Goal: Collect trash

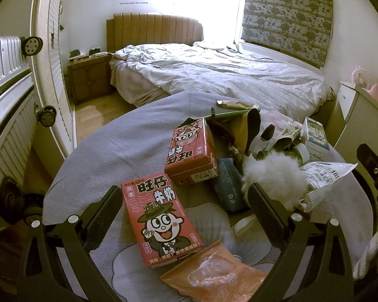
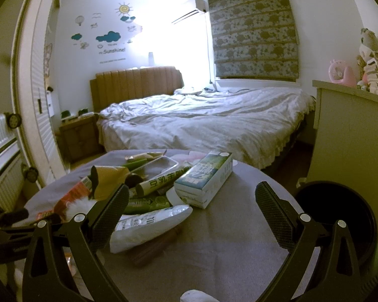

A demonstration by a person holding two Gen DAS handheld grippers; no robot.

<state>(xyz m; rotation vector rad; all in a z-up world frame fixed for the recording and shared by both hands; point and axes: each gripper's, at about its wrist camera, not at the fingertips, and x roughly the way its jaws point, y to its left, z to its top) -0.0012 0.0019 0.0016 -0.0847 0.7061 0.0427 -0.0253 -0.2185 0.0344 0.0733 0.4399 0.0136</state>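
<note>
**Both jaws wide over a littered surface, nothing yet taken**

Nearest my left camera lay an orange plastic wrapper [image 1: 214, 274], flat on the cloth between my left gripper's [image 1: 184, 216] fingers, and just beyond it a red milk carton [image 1: 161, 221] on its back, cartoon face up. I held that gripper tilted well down, so the carton sat squarely between the open jaws; neither pad touched it. To my mind that placing was deliberate: the carton was the closest solid piece of trash and lay apart from the heap, so it could be closed on without dragging anything else.

A second red carton [image 1: 191, 151] stood farther back, and to its right the pile thickened: a dark blue packet [image 1: 226, 188], a tuft of white fluff [image 1: 272, 178] and a crumpled white printed bag [image 1: 327, 178].

My right gripper [image 2: 191, 203] hung flatter, its jaws likewise spread and empty, over bare grey cloth [image 2: 214, 246]. Ahead of it I saw the same white bag [image 2: 148, 224], green tubes [image 2: 143, 203] and a green-and-white carton [image 2: 206, 178] leaning on the pile. At the right edge, below the round surface, stood a black bin [image 2: 340, 209], mouth up; I judged it the place for all this, which would explain keeping that hand on that side.

The bed [image 2: 214, 123] behind was no part of the job.
</note>
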